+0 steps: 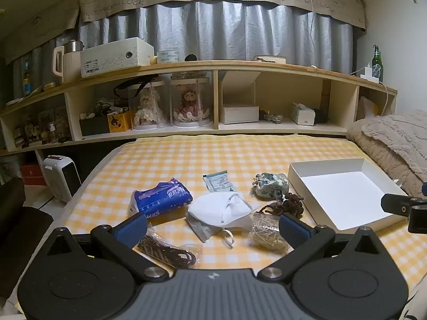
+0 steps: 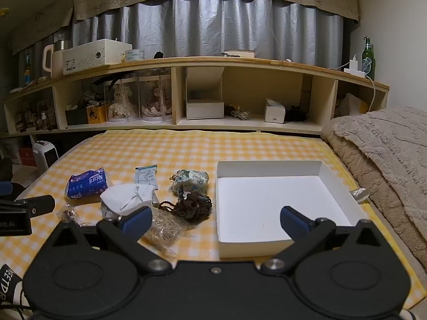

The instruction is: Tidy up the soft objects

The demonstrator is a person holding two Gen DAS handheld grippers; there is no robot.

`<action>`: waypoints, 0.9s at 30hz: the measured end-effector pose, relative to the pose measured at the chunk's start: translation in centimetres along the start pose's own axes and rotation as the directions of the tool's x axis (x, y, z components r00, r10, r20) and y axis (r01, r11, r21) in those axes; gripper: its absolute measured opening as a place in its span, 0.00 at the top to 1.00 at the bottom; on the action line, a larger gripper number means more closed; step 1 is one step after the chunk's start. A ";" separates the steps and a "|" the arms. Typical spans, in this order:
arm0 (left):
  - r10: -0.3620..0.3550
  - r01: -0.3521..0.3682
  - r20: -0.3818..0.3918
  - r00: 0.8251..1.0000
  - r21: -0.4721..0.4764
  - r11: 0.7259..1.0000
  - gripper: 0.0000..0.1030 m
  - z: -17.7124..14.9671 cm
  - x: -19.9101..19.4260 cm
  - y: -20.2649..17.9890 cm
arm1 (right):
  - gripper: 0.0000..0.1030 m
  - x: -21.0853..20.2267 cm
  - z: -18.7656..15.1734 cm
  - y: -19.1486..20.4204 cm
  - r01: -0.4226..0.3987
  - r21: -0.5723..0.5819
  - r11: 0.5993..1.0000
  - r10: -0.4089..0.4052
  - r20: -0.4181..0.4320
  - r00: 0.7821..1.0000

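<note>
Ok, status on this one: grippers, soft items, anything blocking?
Left hand-held gripper open, empty. Right hand-held gripper open, empty. White box bare; face mask and the rest on the checked sheet. Nothing blocking.

The left gripper (image 1: 213, 225) is matte black, with two angled fingers (image 1: 130, 229) tipped in ribbed blue pads. Silver round screws sit at the finger pivots, and a smaller pale screw tops each triangular outer bracket. Two round black discs flank a grey ribbed centre plate bearing a small white mark. The right gripper (image 2: 214, 221) has the same build — blue pads (image 2: 136, 222), silver pivot screws — but its centre plate is plain black with one small screw in the middle.
</note>
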State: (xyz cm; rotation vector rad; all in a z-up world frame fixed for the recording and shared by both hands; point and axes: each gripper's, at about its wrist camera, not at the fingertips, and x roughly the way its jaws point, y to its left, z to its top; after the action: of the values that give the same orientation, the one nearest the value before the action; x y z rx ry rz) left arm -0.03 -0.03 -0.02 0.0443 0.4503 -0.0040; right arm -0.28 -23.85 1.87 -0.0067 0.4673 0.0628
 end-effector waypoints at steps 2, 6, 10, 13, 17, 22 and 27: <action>0.001 -0.001 -0.001 1.000 -0.001 1.000 0.00 0.0 0.0 0.0 | 0.00 0.0 0.0 0.0 0.001 -0.001 1.000 -0.001 0.000 1.000; -0.004 0.004 -0.003 1.000 -0.004 1.000 0.00 0.0 0.0 0.0 | 0.00 0.0 -0.1 0.0 0.001 0.002 1.000 -0.001 0.000 1.000; -0.003 0.003 -0.005 1.000 -0.004 1.000 0.00 0.0 0.0 0.0 | 0.00 0.1 -0.1 0.0 0.000 0.001 1.000 0.000 -0.002 1.000; -0.003 0.003 -0.005 1.000 -0.006 1.000 0.00 0.0 0.0 0.0 | 0.00 0.1 -0.1 0.0 0.000 0.002 1.000 0.000 -0.003 1.000; 0.001 -0.001 -0.005 1.000 -0.007 1.000 0.00 0.0 0.0 0.0 | 0.00 0.1 -0.2 0.0 -0.001 0.003 1.000 0.001 -0.003 1.000; -0.004 0.004 -0.006 1.000 -0.006 1.000 0.00 0.0 0.0 0.0 | 0.00 0.1 -0.2 0.1 0.001 0.002 1.000 -0.001 -0.004 1.000; -0.005 0.005 -0.006 1.000 -0.006 1.000 0.00 0.0 0.0 0.0 | 0.00 0.2 -0.2 0.0 0.001 0.001 1.000 -0.001 -0.005 1.000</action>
State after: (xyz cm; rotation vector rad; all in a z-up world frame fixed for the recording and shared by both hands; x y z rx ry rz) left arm -0.01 -0.01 0.00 0.0371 0.4562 -0.0069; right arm -0.23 -23.80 1.62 -0.0058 0.4725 0.0618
